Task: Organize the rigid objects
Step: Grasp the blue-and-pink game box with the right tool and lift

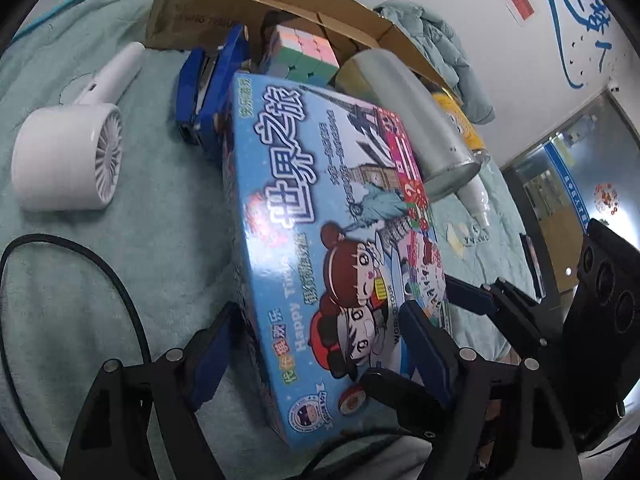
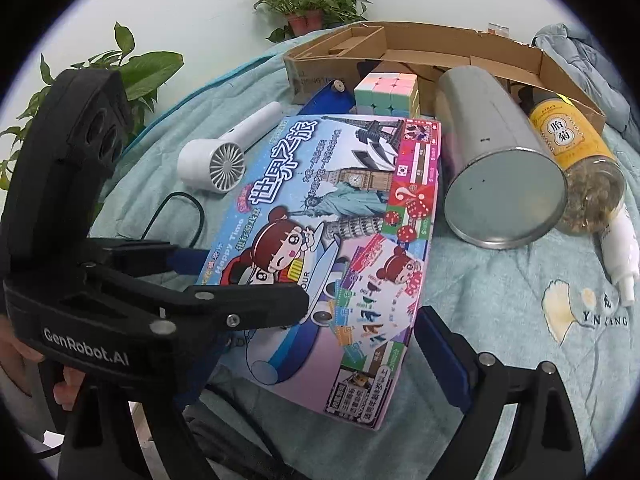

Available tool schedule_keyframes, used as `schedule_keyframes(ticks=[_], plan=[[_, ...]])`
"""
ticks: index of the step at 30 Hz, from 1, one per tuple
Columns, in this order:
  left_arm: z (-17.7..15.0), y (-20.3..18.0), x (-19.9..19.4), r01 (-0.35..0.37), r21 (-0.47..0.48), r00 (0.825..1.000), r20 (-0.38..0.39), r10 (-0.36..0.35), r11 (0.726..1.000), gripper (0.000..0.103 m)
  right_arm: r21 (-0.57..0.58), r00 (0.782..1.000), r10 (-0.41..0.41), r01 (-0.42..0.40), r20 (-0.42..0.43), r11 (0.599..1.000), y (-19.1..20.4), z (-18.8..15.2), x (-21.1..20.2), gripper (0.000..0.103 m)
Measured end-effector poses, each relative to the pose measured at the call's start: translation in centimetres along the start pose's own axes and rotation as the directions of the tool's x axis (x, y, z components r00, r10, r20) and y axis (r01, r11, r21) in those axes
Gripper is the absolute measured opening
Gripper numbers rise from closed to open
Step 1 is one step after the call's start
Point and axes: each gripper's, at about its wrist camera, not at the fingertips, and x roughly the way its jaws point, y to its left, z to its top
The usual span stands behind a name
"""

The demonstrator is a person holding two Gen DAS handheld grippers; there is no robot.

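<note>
A blue board-game box (image 1: 320, 208) lies slanted on the teal blanket (image 1: 160, 220), its far end resting on other items. My left gripper (image 1: 318, 312) straddles its near left edge: one blue pad beside the side wall, the other over the printed lid. I cannot see either pad pressing. In the right wrist view the same box (image 2: 332, 220) reaches toward my right gripper (image 2: 320, 340). Its right pad (image 2: 440, 356) stands a little clear of the box's corner, and its left finger is hidden behind the left gripper. Both grippers look open.
A silver tin (image 2: 500, 168), a pastel cube (image 2: 388, 92), a yellow jar (image 2: 572, 152) and a white bottle (image 2: 618, 256) lie beside the box. A white hand fan (image 1: 68, 152), a blue stapler-like tool (image 1: 208, 92) and a black cable (image 1: 100, 264) lie left. A cardboard tray (image 2: 440, 48) stands behind.
</note>
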Motion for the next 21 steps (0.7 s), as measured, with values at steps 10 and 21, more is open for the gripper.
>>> schedule_keyframes(ticks=[10, 21], plan=[[1.8, 0.1, 0.9, 0.002, 0.011, 1.0, 0.009, -0.002, 1.0, 0.084, -0.002, 1.0, -0.031, 0.031, 0.004, 1.0, -0.6, 2.6, 1.5, 0.094], [2.1, -0.8, 1.9, -0.017, 0.034, 0.999, 0.033, 0.016, 0.999, 0.091, 0.047, 1.0, 0.004, -0.004, 0.014, 0.999, -1.4, 3.2, 2.9, 0.102]])
